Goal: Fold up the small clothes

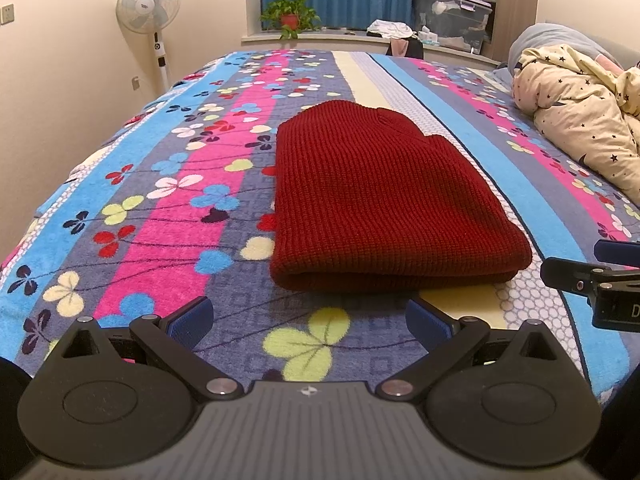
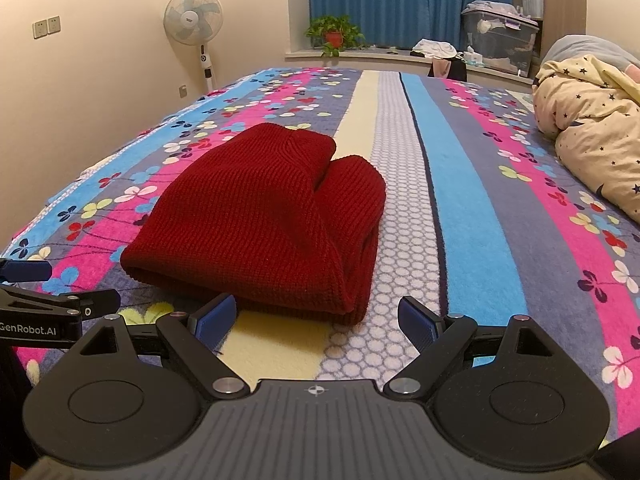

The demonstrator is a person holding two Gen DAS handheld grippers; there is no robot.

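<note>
A dark red knitted garment [image 1: 384, 200] lies folded flat on the flowered bedspread [image 1: 160, 208]; it also shows in the right wrist view [image 2: 264, 224]. My left gripper [image 1: 310, 326] is open and empty, just short of the garment's near folded edge. My right gripper [image 2: 316, 320] is open and empty, at the garment's near right corner; its left blue pad [image 2: 216, 318] is close to the fabric edge. The right gripper shows at the right edge of the left wrist view [image 1: 592, 276], and the left gripper at the left edge of the right wrist view [image 2: 48, 300].
A cream star-print duvet [image 1: 580, 108] is bunched at the right side of the bed. A standing fan [image 1: 150, 4] is by the left wall. A potted plant [image 1: 290, 16], clothes and storage bins [image 1: 452, 16] sit on the window ledge beyond the bed.
</note>
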